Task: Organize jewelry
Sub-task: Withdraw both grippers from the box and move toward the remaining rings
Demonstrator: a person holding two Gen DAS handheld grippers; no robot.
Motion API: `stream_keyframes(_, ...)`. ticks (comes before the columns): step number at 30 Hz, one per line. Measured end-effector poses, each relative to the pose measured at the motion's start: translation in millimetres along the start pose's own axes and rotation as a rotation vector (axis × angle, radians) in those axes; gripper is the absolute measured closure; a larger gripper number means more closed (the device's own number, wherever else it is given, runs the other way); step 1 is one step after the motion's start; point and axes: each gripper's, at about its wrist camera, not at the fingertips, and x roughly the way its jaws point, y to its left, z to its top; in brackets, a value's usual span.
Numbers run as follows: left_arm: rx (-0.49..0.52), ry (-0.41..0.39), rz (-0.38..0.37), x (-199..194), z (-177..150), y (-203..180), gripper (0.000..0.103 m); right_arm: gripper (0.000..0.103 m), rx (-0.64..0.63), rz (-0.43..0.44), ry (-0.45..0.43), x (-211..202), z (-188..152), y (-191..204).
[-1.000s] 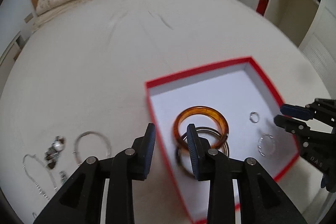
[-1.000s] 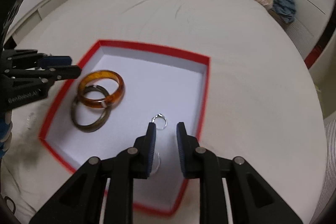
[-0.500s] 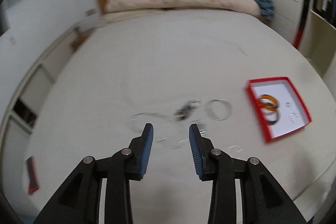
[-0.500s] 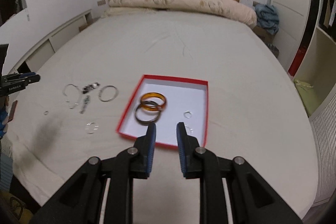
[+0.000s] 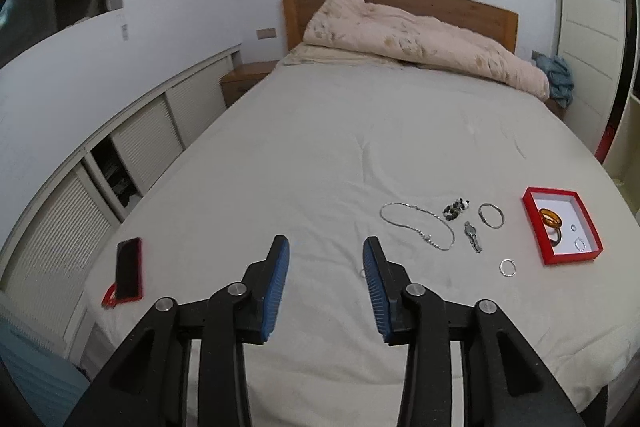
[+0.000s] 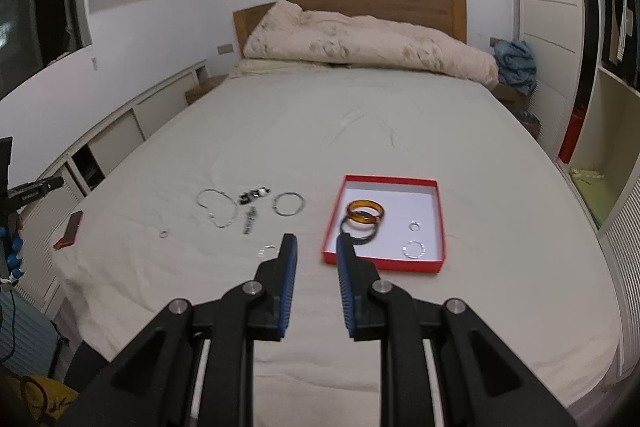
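While both fingers gape empty, amber bangle [image 6: 365, 211] in red box [image 6: 439, 223], necklace [image 5: 416, 225] outside.

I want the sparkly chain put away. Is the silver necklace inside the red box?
No, the silver necklace lies on the bed sheet, left of the red box.

No lettering, label, brand, number or sign is clear enough to read in either view.
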Motion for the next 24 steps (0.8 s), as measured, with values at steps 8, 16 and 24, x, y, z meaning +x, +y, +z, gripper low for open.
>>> stream_keyframes(8, -0.037, -0.035, -0.016, -30.9, -21.6, 21.1, 0.055, 0.084, 0.002, 0.048, -0.048, -27.7, -9.8, 33.6)
stream_keyframes(16, -0.050, -0.041, -0.033, -37.6, -31.9, 19.6, 0.053, 0.084, 0.001, 0.072, -0.054, -32.5, -17.1, 56.1)
stream_keyframes(24, -0.061, -0.002, -0.035, -16.3, -45.6, 13.3, 0.053, 0.084, 0.005, 0.096, -0.041, -16.5, -20.4, 68.6)
